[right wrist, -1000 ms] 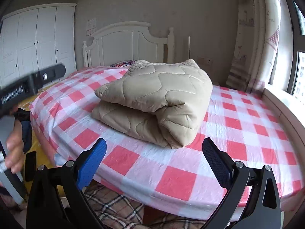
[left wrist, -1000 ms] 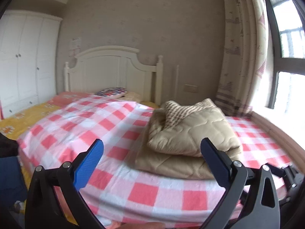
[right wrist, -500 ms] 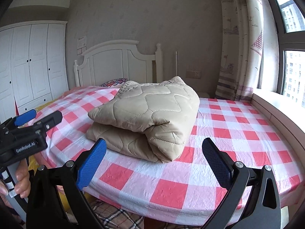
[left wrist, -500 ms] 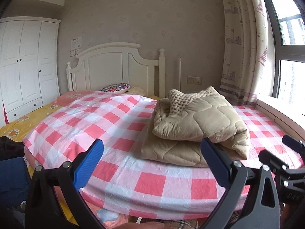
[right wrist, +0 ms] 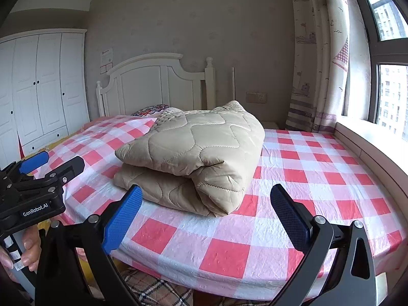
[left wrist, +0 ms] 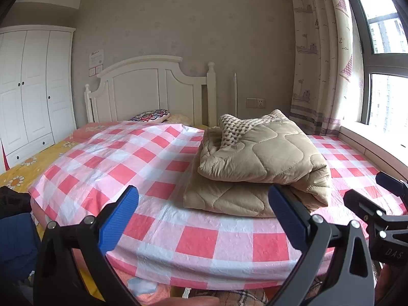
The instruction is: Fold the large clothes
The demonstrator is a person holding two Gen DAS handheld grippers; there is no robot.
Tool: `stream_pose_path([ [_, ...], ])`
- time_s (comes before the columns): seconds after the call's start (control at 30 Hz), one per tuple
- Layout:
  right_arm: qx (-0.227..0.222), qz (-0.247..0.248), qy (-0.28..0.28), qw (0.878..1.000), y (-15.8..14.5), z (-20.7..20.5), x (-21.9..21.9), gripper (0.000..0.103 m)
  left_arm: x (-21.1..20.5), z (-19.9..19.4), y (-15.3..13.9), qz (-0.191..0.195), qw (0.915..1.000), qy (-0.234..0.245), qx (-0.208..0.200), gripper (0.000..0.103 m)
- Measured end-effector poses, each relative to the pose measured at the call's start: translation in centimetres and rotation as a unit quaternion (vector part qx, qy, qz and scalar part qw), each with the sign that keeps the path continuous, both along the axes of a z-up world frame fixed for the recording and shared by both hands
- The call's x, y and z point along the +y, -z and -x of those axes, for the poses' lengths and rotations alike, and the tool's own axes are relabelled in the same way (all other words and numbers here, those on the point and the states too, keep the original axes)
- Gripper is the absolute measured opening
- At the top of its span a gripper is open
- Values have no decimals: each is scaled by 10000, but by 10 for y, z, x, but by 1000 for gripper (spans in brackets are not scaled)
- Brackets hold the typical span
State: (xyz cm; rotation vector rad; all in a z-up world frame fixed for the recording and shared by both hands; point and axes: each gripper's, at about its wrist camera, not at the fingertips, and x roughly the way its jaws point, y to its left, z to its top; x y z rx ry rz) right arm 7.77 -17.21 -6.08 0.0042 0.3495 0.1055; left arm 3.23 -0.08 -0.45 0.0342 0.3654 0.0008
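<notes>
Folded beige quilted padded garment (left wrist: pixel 257 168) lies in a thick stack on the bed's red-and-white checked sheet (left wrist: pixel 142 163), centre-right of the left wrist view, centre of the right wrist view (right wrist: pixel 193 158). A knitted cream lining shows at its far end.

Left hand-held gripper (left wrist: pixel 204 216): blue-padded fingers wide apart, nothing between them, hovering over the bed's near edge, short of the garment. Right hand-held gripper (right wrist: pixel 206 216): fingers likewise spread, empty, also short of the garment. Each tool shows in the other's view, at the frame edge; a hand (right wrist: pixel 23 252) grips the left one's handle, lower left of the right wrist view.

Around: white wooden headboard (left wrist: pixel 153 91) upper centre, patterned pillow (left wrist: pixel 150 116) below it, white wardrobe (left wrist: pixel 30 89) at left, printed curtain (left wrist: pixel 321 58) and window (left wrist: pixel 385 76) at right. Dark blue cloth (left wrist: pixel 15 244) at lower left. Plaid fabric (right wrist: pixel 155 290) below the bed edge.
</notes>
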Motion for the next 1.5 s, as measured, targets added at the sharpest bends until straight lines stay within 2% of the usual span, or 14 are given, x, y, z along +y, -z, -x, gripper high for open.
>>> stream_pose_path([
  [1.5,93,-68,3,9999,4,-2,1,99,-1,-1,4,-15,10000,57,40,101],
])
